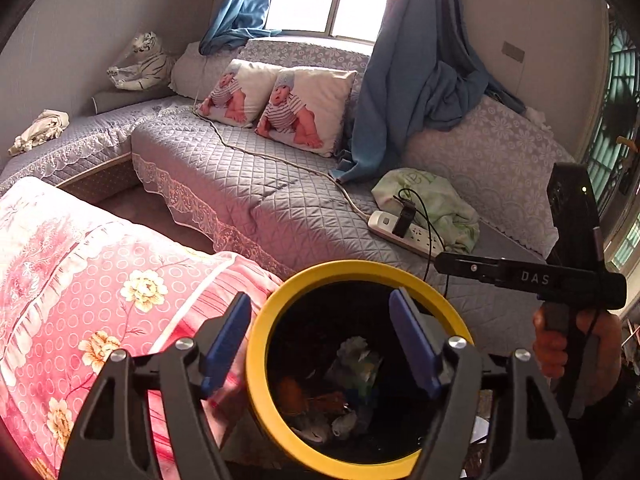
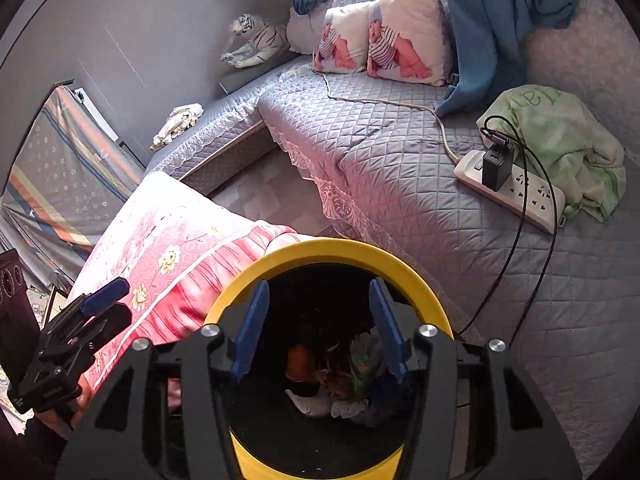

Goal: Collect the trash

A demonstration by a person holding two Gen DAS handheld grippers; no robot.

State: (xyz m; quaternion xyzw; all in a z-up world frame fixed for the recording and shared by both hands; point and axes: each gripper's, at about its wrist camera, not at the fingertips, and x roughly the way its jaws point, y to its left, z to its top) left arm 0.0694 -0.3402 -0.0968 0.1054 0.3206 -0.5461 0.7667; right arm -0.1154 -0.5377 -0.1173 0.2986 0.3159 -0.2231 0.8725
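The yellow-rimmed bin (image 1: 256, 344) stands between the grey quilted sofa (image 1: 248, 184) and the pink floral bedding (image 1: 100, 280), within reach of both hands, with crumpled trash (image 2: 340, 384) lying at its bottom. The left gripper (image 1: 320, 336) and right gripper (image 2: 316, 324) hang over its mouth, jaws wide apart and empty, which suggests items released into the bin.

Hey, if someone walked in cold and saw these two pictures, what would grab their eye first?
Probably the round yellow-rimmed trash bin at the bottom centre, with crumpled trash lying in its dark inside. Both the left gripper and the right gripper hang over its mouth with blue pads apart and nothing between them. Next would be the pink floral quilt beside the bin on the left, and two baby-print pillows on the grey quilted sofa behind.
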